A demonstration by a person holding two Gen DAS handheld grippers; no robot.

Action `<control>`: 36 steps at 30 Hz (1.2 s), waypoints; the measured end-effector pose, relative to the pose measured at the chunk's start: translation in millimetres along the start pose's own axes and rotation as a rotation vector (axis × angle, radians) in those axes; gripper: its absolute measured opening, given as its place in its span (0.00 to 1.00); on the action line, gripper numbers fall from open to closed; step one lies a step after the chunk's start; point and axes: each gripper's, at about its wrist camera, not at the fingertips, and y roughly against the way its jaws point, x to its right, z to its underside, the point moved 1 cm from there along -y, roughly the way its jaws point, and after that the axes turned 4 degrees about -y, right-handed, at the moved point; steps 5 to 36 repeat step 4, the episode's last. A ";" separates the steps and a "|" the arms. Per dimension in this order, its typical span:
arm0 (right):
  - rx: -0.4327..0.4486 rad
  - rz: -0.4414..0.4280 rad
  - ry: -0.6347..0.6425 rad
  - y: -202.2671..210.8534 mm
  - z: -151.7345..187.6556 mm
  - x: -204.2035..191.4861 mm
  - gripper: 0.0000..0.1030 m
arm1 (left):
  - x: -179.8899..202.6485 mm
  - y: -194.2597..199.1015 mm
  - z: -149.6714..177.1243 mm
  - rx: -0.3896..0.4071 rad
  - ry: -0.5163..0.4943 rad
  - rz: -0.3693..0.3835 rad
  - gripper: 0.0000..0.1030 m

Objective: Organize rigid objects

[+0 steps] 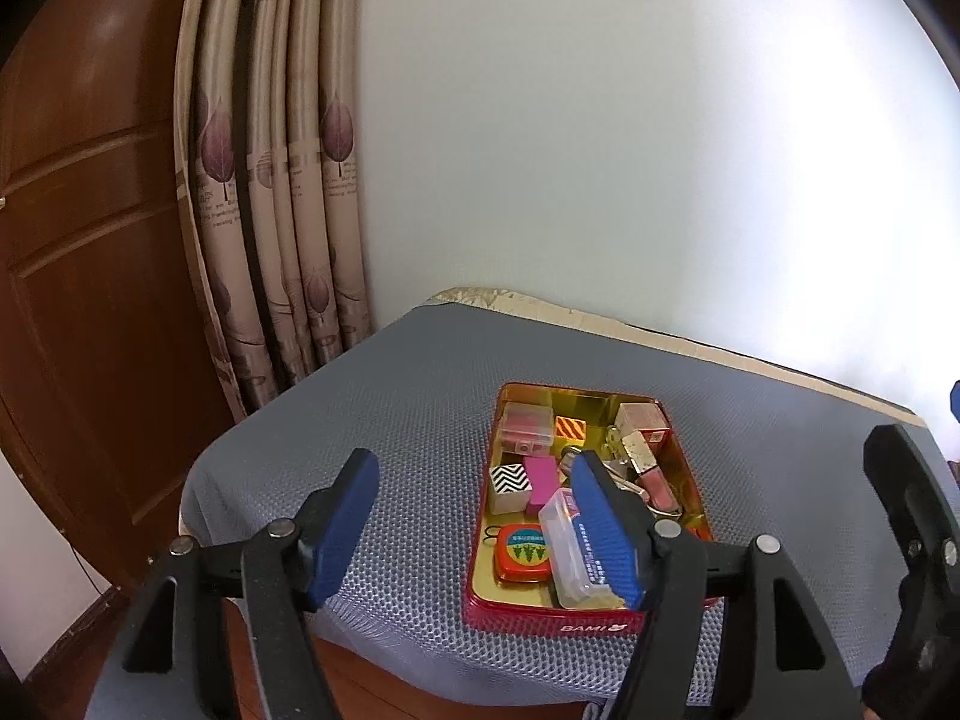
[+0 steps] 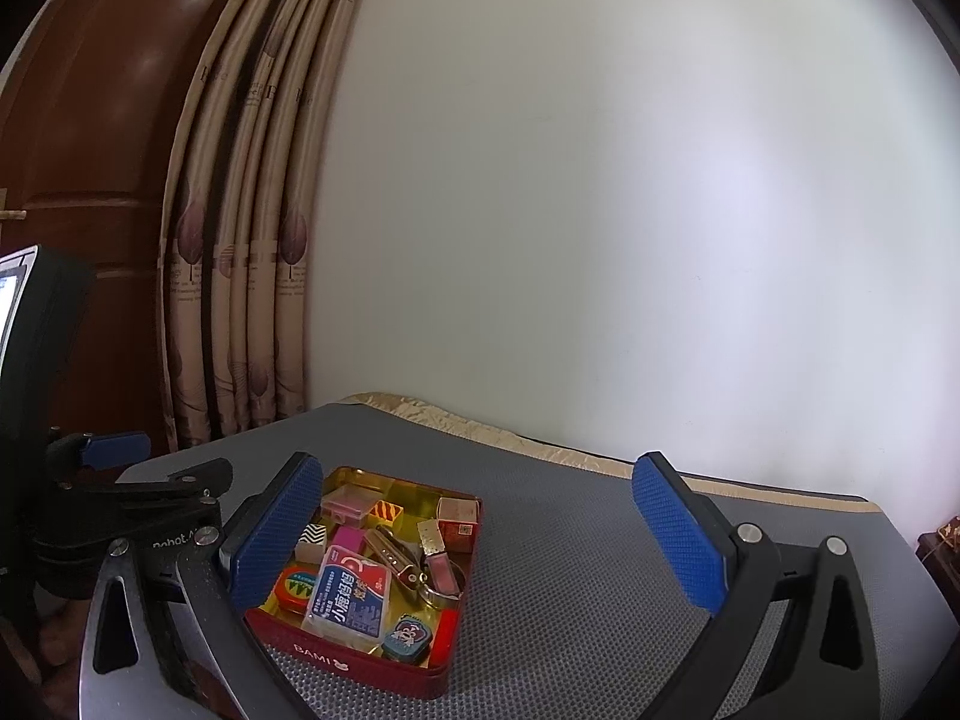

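One red tin [image 2: 360, 657] sits on the grey mat [image 2: 570, 570] and holds about a dozen small things: two striped blocks, one pink block [image 2: 348, 539], one clear floss box [image 2: 351, 597]. Both grippers, left [image 1: 474, 531] at 9 o'clock and right [image 2: 480, 540] at 3 o'clock, have jaws spread wide and grip nothing.

One red tin [image 2: 372, 663]; inside lay two clear cases, two patterned blocks [image 2: 312, 539], one pink block [image 2: 350, 540].

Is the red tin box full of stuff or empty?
Full. The red tin has no lid on and holds many small things, like a zigzag block and a clear case.
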 end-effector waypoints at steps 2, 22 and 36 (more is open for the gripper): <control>-0.002 -0.001 -0.005 -0.3 -0.4 1.3 0.99 | -1.2 -0.2 -1.4 -0.005 0.005 -0.008 0.67; -0.005 0.003 -0.011 -0.8 -1.1 3.9 0.99 | -1.2 0.7 -2.9 -0.011 0.000 -0.007 0.67; -0.005 0.003 -0.011 -0.8 -1.1 3.9 0.99 | -1.2 0.7 -2.9 -0.011 0.000 -0.007 0.67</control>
